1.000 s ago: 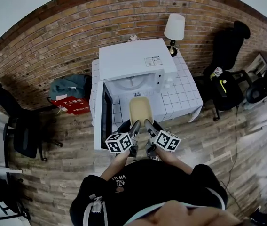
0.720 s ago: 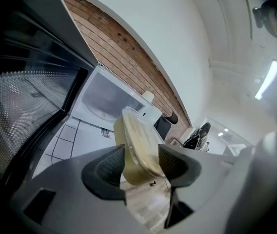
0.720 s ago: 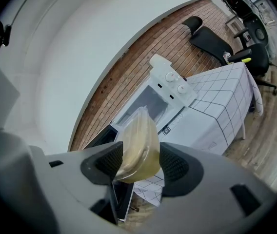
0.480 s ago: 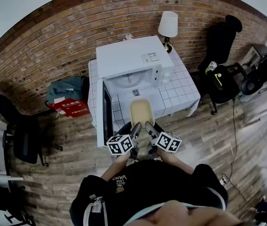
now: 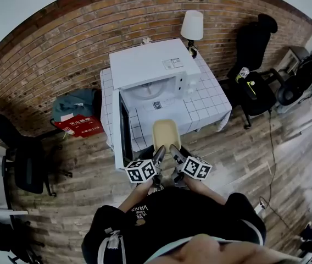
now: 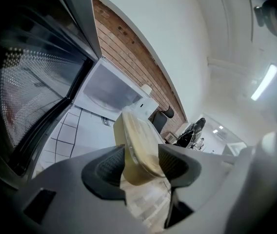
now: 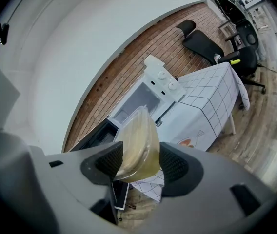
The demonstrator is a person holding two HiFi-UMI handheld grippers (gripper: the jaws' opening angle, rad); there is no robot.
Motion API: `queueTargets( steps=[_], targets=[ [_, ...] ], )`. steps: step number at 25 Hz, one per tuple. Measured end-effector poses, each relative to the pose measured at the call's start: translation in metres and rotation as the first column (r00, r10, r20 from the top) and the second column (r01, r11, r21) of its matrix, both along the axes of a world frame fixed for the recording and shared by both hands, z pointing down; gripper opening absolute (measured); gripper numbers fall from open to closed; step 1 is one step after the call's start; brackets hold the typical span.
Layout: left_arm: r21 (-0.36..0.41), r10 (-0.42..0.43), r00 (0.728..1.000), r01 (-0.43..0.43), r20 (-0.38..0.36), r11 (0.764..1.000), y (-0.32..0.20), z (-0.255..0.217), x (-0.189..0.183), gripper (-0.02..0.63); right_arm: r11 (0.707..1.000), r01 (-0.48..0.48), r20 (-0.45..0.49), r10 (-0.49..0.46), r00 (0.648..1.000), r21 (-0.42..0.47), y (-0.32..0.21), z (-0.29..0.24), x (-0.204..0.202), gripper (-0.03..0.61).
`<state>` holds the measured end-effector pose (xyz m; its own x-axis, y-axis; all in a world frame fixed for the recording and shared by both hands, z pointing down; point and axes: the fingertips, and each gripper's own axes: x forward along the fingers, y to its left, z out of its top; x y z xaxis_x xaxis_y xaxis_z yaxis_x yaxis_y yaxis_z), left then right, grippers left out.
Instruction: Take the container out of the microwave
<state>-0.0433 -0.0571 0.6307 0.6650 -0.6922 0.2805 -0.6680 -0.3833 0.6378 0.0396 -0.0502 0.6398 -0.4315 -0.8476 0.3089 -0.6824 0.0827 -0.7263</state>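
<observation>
I work two grippers, and there is one container between them. My left gripper has both pads clamped on the container at the left of its near end. My right gripper is clamped the same way at the right of that end, so neither pair of jaws is empty. Each gripper carries one cube with square markers, two cubes in all.

The container is pale yellow and translucent. It is outside the cavity of the one white microwave, in front of the opening. Its near end sticks out past the near edge of the table, with wooden floor showing below it.

The microwave stands on the far left part of the table, which is covered by a white cloth with a grid pattern. Its single door hangs open towards the table's left edge. One lamp with a white shade stands at the far right corner.

On the floor off the left edge lie one red bag and one teal bag, touching each other.
</observation>
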Motion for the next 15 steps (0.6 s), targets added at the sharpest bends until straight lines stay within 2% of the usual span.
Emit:
queueTargets(
  steps=[15],
  targets=[
    [-0.008, 0.049, 0.999, -0.049, -0.010, 0.999, 0.015, 0.005, 0.000, 0.221, 0.999, -0.053, -0.023, 0.052, 0.998, -0.007, 0.019, 0.007, 0.002, 0.225]
  ],
)
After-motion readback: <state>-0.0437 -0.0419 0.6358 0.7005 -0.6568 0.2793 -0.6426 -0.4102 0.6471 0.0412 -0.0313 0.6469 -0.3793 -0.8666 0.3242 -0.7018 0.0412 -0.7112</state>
